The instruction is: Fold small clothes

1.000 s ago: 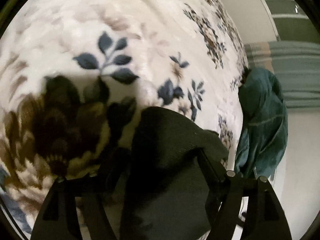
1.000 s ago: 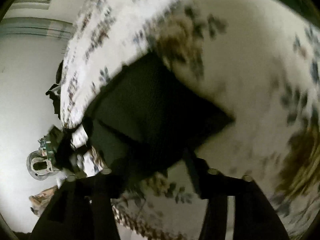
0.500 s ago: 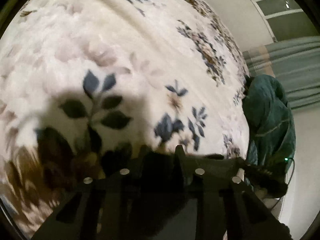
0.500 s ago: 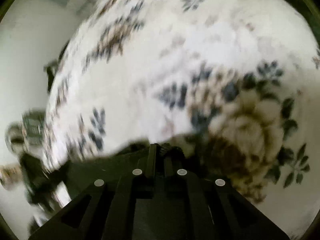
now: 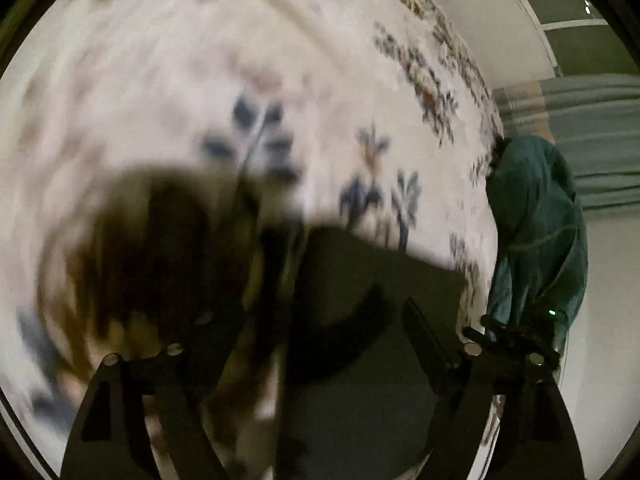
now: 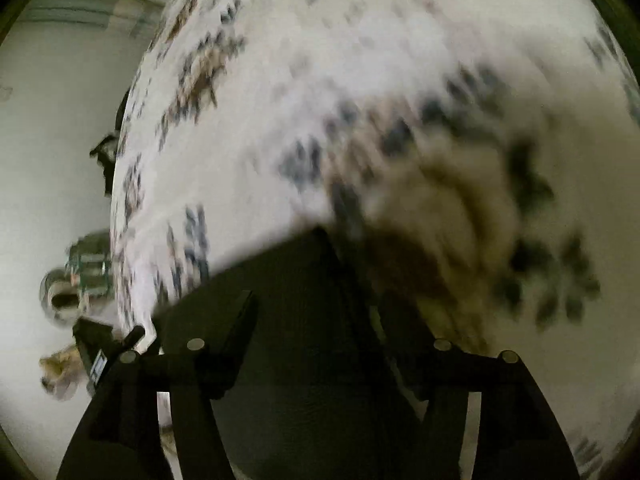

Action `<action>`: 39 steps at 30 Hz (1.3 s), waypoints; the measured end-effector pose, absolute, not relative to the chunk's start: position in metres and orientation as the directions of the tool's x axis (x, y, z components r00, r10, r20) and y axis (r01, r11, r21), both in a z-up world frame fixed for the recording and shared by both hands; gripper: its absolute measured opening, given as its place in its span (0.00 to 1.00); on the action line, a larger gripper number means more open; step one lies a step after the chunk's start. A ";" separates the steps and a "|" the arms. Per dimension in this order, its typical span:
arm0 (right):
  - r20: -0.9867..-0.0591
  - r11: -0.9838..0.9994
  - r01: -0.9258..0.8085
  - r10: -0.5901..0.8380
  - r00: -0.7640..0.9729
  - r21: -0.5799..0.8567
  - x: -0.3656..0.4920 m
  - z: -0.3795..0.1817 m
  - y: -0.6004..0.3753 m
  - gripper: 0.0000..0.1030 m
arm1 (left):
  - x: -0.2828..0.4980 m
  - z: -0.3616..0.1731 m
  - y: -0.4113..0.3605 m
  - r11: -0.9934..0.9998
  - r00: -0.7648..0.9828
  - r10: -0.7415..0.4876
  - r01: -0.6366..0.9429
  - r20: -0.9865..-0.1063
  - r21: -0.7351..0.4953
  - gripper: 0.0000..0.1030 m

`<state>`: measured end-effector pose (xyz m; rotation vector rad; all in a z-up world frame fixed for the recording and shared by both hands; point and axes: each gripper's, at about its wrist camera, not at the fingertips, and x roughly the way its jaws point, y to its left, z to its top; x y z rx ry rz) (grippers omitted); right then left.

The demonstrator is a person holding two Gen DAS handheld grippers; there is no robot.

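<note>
Small dark garment (image 5: 372, 280), near black, lying flat on the white floral blanket (image 5: 200, 80), one straight edge and a squared corner showing toward the teal bundle. Same dark cloth from the right wrist view (image 6: 288, 300), corner pointing up onto the flower print. Details blurred.

Left gripper (image 5: 316, 320) jaws opening, stood wide over the dark garment (image 5: 380, 280), which lies flat between them on the floral blanket (image 5: 200, 80) (view blurred, pad contact unclear). Teal cloth (image 5: 536, 232) hangs off the blanket's right edge, grey curtain (image 5: 592, 128) behind it
</note>
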<state>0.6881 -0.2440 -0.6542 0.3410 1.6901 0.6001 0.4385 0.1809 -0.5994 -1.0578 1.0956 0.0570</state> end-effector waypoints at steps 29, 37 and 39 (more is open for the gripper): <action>-0.675 0.721 0.158 0.689 -0.264 0.675 0.537 -0.682 -0.314 0.33 | 0.510 -0.586 0.131 0.776 0.300 -0.481 -0.291 -0.824 -0.559 0.40; -0.704 0.712 0.225 0.699 -0.128 0.665 0.502 -0.647 -0.378 0.46 | 0.372 -0.550 0.117 0.841 0.301 -0.132 -0.471 -0.944 -0.267 0.87; -0.705 0.715 0.221 0.696 -0.135 0.664 0.501 -0.652 -0.370 0.41 | 0.340 -0.566 0.106 0.824 0.238 -0.112 -0.521 -0.965 -0.224 0.88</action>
